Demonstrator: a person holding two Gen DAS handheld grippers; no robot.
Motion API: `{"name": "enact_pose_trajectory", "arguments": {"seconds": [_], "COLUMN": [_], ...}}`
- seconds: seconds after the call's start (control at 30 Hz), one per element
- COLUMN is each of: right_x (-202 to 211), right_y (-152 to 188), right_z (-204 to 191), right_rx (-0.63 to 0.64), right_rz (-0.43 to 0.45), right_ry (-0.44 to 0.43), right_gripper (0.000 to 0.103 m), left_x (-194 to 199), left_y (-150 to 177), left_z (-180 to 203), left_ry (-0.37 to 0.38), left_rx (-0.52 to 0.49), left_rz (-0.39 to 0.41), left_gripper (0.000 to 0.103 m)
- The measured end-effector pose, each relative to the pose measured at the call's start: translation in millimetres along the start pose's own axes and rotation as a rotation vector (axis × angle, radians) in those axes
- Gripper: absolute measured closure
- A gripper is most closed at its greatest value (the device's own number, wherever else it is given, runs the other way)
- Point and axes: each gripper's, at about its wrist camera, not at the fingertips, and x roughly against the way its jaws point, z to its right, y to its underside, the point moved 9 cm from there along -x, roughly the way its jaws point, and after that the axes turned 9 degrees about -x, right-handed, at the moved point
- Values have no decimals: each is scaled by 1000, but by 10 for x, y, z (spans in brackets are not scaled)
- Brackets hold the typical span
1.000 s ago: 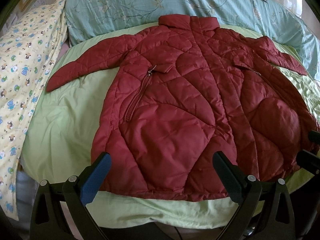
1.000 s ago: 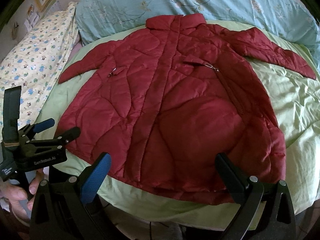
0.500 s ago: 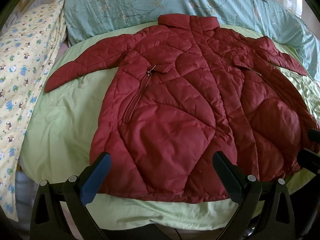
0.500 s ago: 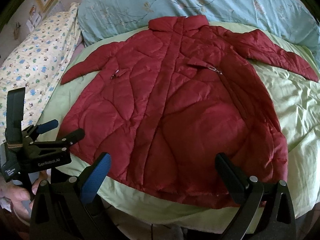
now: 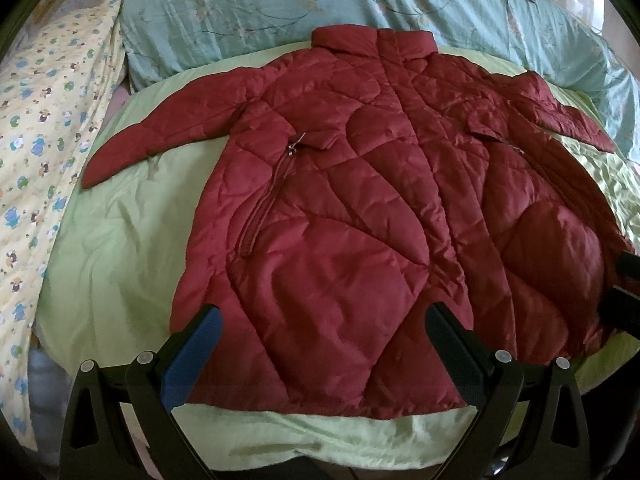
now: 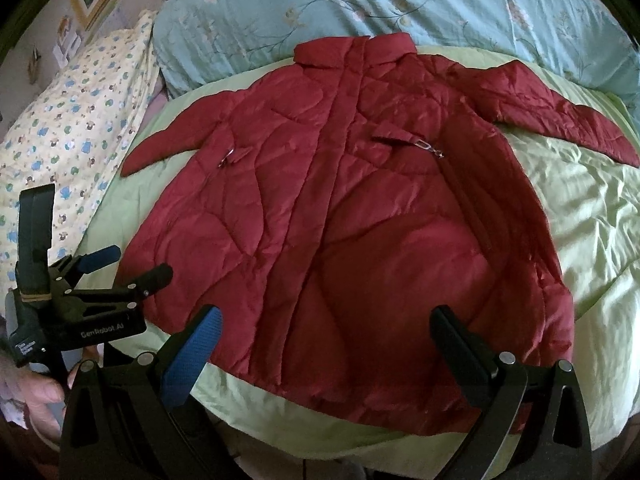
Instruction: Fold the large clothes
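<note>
Currently the red coat (image 5: 360, 208) is lying flat, front up, on the green quilt (image 5: 120, 240) of the bed, its collar (image 5: 372, 40) pointing away toward the blue pillow (image 5: 280, 4) and its hem nearest both tools, so its long axis is running straight away from them. The left hand-held gripper (image 5: 320, 352) is hovering over the hem's left half, fingers spread, pinching nothing. The right hand-held gripper (image 6: 324, 356) is hovering over the hem's right half, likewise spread and empty. Both sleeves are lying outstretched on bare quilt, leaving room to swing inward. The left sleeve (image 5: 172, 136) is ending near the yellow blanket (image 5: 44, 128).
</note>
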Motion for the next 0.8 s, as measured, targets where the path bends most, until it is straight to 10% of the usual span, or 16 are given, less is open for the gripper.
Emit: {"name": "enact_pose_trajectory", "arguments": {"seconds": [0.8], "right_x": [297], "right_y": [-1221], "right_z": [2001], "right_rx": [-345], "right_rz": [264], "right_ry": [112], "right_gripper": [0], "left_x": [-464], "left_y": [-663], "left_z": [-242], "left_ry": [45], "left_rx": [52], "left_rz": [83], "left_gripper": [1]}}
